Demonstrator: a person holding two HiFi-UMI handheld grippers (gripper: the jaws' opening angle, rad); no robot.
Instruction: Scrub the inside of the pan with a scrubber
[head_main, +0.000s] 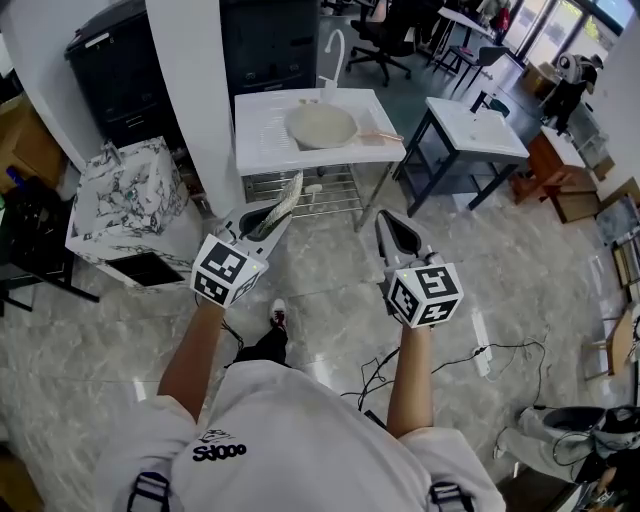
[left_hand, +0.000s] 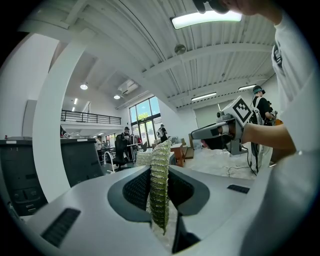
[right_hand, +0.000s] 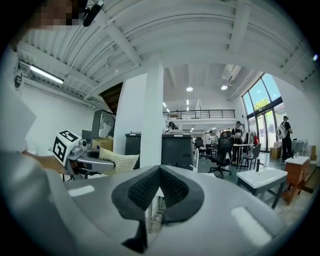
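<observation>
Left tool (head_main: 272, 222) is held in front of the body. Its jaws are pressed onto a flat, woven scrubber (head_main: 287, 196), which is gripped on edge. In the left gripper view the scrubber (left_hand: 160, 185) is seen upright between the two dark pads, projecting past the tips.

Right tool (head_main: 390, 228) is held level beside it, apart from it. In the right gripper view the jaws are seen closed, pads meeting at the tip with nothing caught between them (right_hand: 159, 175).

The pan (head_main: 321, 125) is seen on the white worktop (head_main: 262, 130), well ahead of both tools and touched by neither. A faucet (head_main: 333, 50) is noted behind it.
</observation>
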